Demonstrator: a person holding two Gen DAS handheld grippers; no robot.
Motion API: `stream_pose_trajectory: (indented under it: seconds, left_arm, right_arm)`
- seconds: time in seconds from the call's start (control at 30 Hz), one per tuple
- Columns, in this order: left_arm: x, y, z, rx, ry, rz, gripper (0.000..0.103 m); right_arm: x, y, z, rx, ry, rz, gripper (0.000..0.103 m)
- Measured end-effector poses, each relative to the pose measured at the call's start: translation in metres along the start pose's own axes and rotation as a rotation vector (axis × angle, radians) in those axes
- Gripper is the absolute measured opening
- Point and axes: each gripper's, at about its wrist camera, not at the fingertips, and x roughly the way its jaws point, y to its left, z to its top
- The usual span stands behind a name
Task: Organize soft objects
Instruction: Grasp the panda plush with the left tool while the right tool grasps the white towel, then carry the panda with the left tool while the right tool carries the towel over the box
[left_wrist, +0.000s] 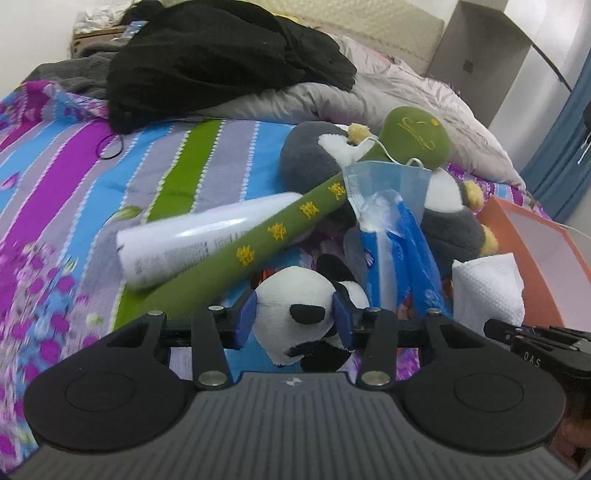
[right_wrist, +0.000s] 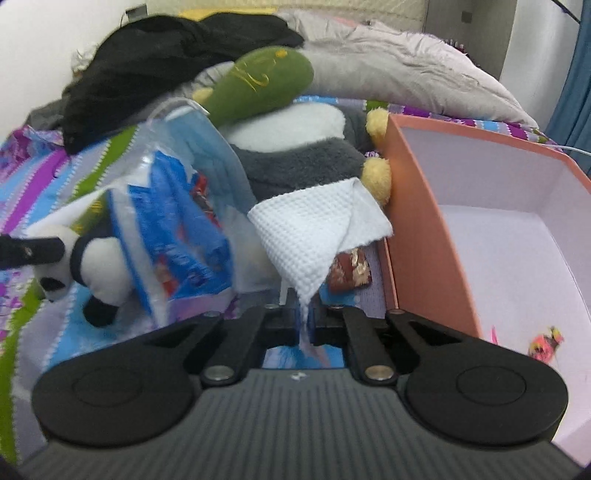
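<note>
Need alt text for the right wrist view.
Right gripper pinches a corner of a white paper towel between its fingers, beside an open pink box. Left of it lie a blue plastic packet and a panda plush.

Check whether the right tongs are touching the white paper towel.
Touching. The right wrist view shows the right tongs shut on the lower corner of the white paper towel, with the sheet pinched between the blue pads.
</note>
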Motion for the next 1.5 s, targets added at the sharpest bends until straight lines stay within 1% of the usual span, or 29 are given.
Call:
stream_pose_trajectory:
  seconds: [0.13,0.27,0.53,0.7,0.97,1.17,1.37,1.5]
  left_arm:
    - [-0.029,-0.003,-0.025,-0.042,-0.017,-0.005,0.051]
    - [-0.054,-0.007,-0.047,-0.047,-0.026,-0.009,0.051]
    - [-0.093,-0.023,-0.074,0.017,-0.046,-0.047,0.051]
    - [-0.111,-0.03,-0.088,0.037,-0.043,-0.068,0.051]
    - [-0.135,-0.042,-0.099,0.051,-0.06,-0.066,0.051]
    - [-0.157,-0.055,-0.098,0.068,-0.086,-0.075,0.051]
    - [-0.177,-0.077,-0.098,0.106,-0.105,-0.116,0.051]
    - [-0.189,-0.095,-0.1,0.116,-0.115,-0.162,0.051]
  right_arm:
    - [-0.029,0.001,-0.016,0.01,-0.029,0.015,0.007]
    - [-0.054,0.005,-0.033,0.014,-0.045,0.026,0.007]
    - [-0.096,0.013,-0.065,0.048,-0.077,0.046,0.007]
    - [-0.115,0.014,-0.08,0.077,-0.087,0.081,0.007]
    - [-0.14,0.013,-0.082,0.065,-0.133,0.124,0.007]
    - [-0.163,0.003,-0.079,0.066,-0.177,0.136,0.007]
    - [-0.191,-0.012,-0.081,0.075,-0.216,0.127,0.008]
    - [-0.209,-0.024,-0.086,0.085,-0.233,0.115,0.008]
